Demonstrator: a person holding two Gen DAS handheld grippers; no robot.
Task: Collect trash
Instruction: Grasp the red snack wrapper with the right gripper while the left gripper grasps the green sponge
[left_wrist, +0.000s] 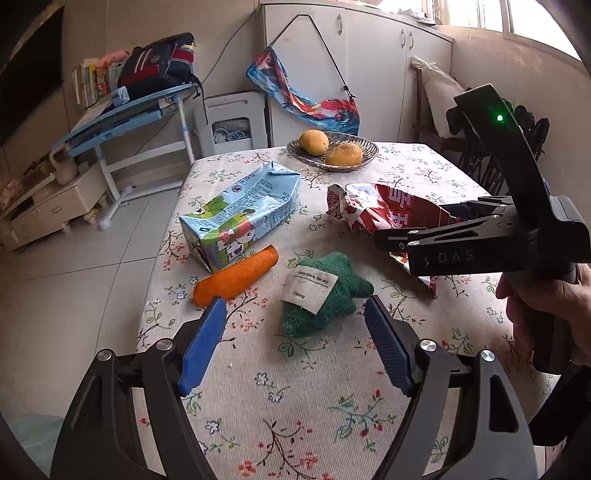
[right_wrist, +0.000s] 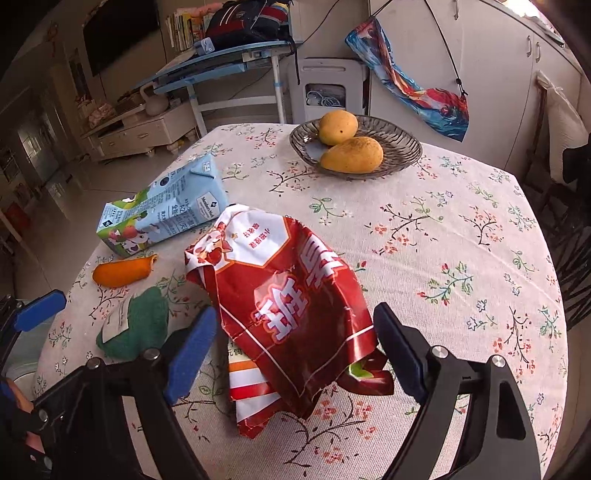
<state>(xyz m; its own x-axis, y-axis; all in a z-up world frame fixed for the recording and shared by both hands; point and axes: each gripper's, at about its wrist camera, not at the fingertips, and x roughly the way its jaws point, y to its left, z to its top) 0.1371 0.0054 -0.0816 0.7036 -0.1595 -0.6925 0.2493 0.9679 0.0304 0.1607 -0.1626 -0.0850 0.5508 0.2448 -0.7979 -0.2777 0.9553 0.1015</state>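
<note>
On a table (left_wrist: 424, 166) under a flowered cloth, the left gripper (left_wrist: 295, 314) hangs with its blue-padded jaws spread wide and nothing between the pads; past the gap lies a green plush toy (left_wrist: 325, 295) with a cloth label, apart from both fingers. Just beyond the left finger lies an orange plush carrot (left_wrist: 236, 277), its near end close to that fingertip, though touch cannot be told. Farther off, to the left, a crushed blue milk carton (left_wrist: 240, 214) lies on its side, touching or nearly touching the carrot. The right gripper (right_wrist: 295, 321) also stands wide open and grips nothing; a crumpled red snack bag (right_wrist: 288, 302) lies on the cloth right in the gap between its jaws, its near edge reaching back towards the gripper's body. Whether either pad brushes the foil cannot be told. In the left wrist view a hand (left_wrist: 543, 306) holds that gripper over the bag's right end. At the far side of the table, well apart from the trash, a glass dish (right_wrist: 402, 147) holds two mangoes (right_wrist: 351, 153).
</note>
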